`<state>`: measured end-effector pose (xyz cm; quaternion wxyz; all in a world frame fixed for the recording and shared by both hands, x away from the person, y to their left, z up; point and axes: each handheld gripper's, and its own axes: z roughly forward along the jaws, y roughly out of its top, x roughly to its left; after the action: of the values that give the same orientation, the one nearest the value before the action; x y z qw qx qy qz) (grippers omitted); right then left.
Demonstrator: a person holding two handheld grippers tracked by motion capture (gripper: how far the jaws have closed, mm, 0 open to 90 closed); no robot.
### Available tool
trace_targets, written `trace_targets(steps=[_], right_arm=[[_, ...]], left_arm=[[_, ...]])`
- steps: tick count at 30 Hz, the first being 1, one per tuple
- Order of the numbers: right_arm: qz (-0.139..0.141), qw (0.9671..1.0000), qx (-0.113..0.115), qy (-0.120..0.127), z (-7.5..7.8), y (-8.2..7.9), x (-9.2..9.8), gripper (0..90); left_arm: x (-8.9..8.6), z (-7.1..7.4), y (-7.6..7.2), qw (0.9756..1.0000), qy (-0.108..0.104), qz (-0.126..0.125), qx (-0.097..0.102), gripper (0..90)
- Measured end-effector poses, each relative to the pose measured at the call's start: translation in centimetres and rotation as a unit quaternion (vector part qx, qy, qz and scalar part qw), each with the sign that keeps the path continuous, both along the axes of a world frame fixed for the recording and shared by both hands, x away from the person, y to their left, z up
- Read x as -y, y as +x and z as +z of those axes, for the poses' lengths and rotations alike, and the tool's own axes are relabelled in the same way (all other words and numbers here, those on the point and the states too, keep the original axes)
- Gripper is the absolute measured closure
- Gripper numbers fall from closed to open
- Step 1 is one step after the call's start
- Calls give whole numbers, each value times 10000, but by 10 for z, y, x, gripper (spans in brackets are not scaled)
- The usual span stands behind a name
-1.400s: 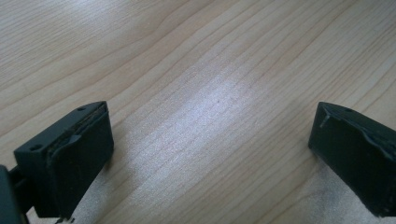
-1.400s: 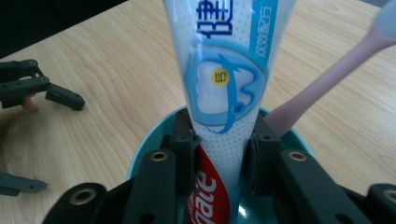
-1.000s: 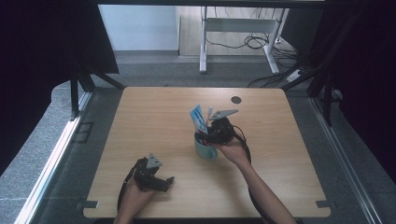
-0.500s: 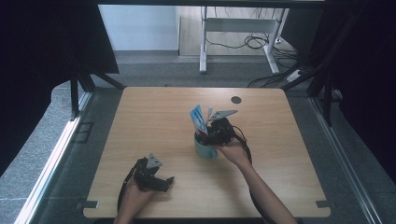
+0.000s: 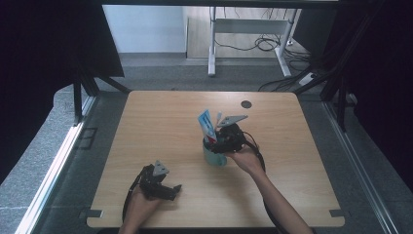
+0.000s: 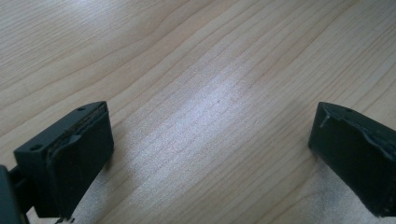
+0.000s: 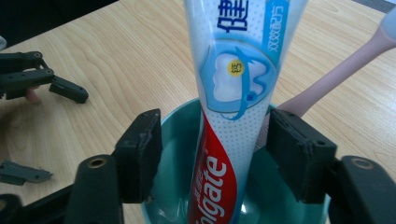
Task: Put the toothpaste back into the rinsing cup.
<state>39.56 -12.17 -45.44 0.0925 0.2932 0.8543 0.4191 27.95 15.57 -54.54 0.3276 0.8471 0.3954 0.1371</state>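
A teal cup (image 5: 214,156) stands near the middle of the wooden table (image 5: 160,122). A white, blue and red toothpaste tube (image 7: 233,93) stands upright in the cup (image 7: 177,140), next to a pink toothbrush (image 7: 336,70). My right gripper (image 5: 219,142) hovers at the cup's rim. Its jaws have just been opening and now stand on either side of the tube with a gap on each side, so my right gripper (image 7: 219,156) is open. My left gripper (image 5: 170,189) rests near the front edge. In its own view the left gripper (image 6: 210,154) is open over bare wood.
A small dark round disc (image 5: 246,104) sits in the tabletop at the back right. Beyond the table's far edge are a white desk frame (image 5: 212,44) and cables on the floor. My left gripper (image 7: 42,79) shows to the left of the cup, farther off.
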Motion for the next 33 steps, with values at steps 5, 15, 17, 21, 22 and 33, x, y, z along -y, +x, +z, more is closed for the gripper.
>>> trace_targets(steps=[5, 15, 17, 21, 22, 33], right_arm=[[20, 10000, -35, 24, 3, 0, 4, 293], [55, 10000, -71, 10, 6, -5, 8, 210], [40, 10000, -45, 0, 7, -5, 9, 174], [44, 9999, -87, -28, 9, -7, 12, 143], [49, 9999, -98, -42, 10, -8, 12, 143], [43, 9999, -125, -101, 11, -14, 21, 94]], left_arm=[[0, 0, 0, 10000, -1, 3, -2, 0], [0, 0, 0, 10000, 4, 1, -2, 0], [0, 0, 0, 10000, 4, 2, -1, 0], [0, 0, 0, 10000, 2, 3, -2, 0], [0, 0, 0, 10000, 4, 2, -1, 0], [0, 0, 0, 10000, 11, -9, 6, 0]])
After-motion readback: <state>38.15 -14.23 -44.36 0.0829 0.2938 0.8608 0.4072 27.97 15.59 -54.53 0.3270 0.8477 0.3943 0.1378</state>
